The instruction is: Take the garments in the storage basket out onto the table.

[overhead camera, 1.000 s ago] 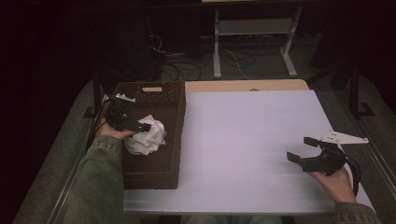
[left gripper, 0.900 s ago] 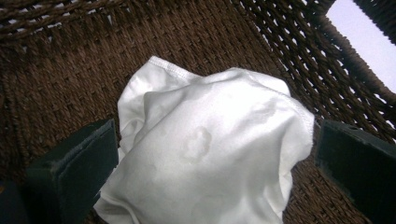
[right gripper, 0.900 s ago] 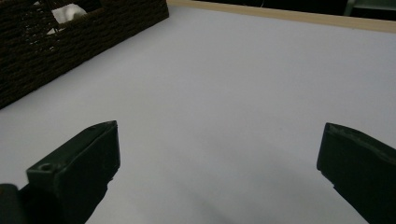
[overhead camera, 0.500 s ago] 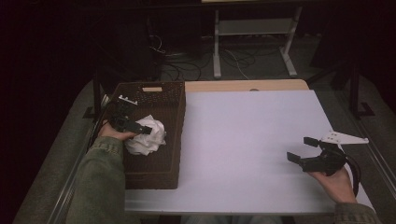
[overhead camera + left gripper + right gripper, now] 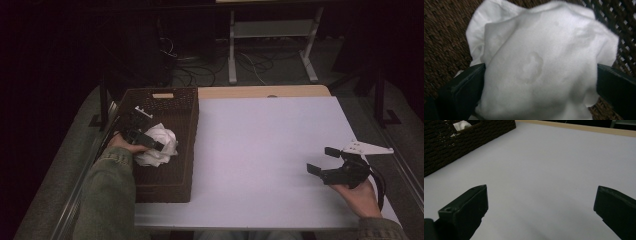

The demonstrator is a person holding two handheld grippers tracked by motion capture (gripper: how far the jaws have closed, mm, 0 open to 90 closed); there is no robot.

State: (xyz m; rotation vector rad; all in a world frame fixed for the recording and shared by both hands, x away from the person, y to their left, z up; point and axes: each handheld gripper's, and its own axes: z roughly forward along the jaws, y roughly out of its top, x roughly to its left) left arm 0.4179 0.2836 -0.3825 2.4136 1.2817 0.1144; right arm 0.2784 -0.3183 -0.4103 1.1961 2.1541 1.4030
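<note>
crumpled white cloth (image 5: 536, 67), in woven basket (image 5: 165, 95)

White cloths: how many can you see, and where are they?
1. A crumpled white cloth lies inside the dark woven basket at the table's left, between the left hand-held gripper's wide jaws. More could be hidden under it.

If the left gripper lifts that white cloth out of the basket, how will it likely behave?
The cloth looks crumpled and soft, so it will probably droop and unfurl rather than hold shape. It bulges between the left gripper's wide jaws, so it likely compresses easily and seems light. Its loose folds might snag on the woven basket.
</note>
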